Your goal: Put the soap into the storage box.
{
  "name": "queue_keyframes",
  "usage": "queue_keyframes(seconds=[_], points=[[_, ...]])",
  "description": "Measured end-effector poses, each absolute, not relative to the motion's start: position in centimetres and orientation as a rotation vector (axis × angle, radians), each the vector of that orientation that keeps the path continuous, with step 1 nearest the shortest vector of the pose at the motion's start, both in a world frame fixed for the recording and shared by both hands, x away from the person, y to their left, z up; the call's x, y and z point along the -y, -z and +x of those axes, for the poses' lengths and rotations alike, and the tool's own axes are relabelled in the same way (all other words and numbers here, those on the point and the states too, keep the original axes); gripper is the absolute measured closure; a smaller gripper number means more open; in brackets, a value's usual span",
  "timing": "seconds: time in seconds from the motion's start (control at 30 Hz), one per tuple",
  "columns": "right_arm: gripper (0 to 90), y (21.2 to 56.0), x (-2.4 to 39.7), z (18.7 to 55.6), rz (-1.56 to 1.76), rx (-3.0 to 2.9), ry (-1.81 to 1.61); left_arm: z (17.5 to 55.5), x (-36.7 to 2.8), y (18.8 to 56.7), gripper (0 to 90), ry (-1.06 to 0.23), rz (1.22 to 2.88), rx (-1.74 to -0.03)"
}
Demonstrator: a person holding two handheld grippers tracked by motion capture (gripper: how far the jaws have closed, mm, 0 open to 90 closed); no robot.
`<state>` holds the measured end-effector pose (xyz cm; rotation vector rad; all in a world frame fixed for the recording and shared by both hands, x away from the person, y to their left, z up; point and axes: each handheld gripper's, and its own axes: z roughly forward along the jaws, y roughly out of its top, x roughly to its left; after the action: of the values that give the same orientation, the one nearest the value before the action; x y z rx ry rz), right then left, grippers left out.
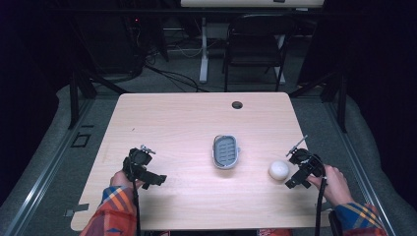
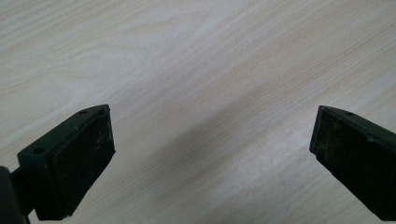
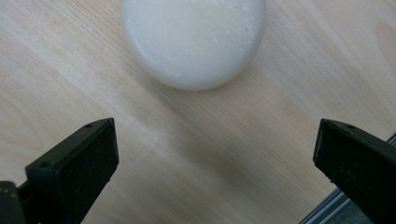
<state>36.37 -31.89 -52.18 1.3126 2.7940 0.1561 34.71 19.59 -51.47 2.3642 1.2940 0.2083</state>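
Note:
A round white soap bar [image 1: 279, 170] lies on the table near its right edge; in the right gripper view the soap bar [image 3: 194, 39] sits just ahead of the jaws. My right gripper [image 1: 293, 176] is open right beside it, and its jaws [image 3: 215, 154] stand wide with bare wood between them. A grey soap dish [image 1: 226, 151] with a slotted insert rests at the table's middle. My left gripper [image 1: 152, 178] hovers low at the front left, open [image 2: 210, 154], with nothing but wood grain between its pads.
The light wooden table [image 1: 172, 123] has a cable hole [image 1: 237, 104] near its far edge. A black folding chair [image 1: 253, 46] and a white desk leg [image 1: 203, 49] stand beyond it. The table's right edge [image 3: 327, 207] runs close under my right gripper.

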Motion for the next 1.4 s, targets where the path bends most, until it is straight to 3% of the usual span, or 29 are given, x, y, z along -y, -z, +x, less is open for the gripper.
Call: queue_keyframes(seconds=[1.4], points=[[0.0,51.4,28.7,39.2,1.294,-2.762,-0.313,34.8,-19.4,51.5,0.0,-0.201,2.364,-1.290]])
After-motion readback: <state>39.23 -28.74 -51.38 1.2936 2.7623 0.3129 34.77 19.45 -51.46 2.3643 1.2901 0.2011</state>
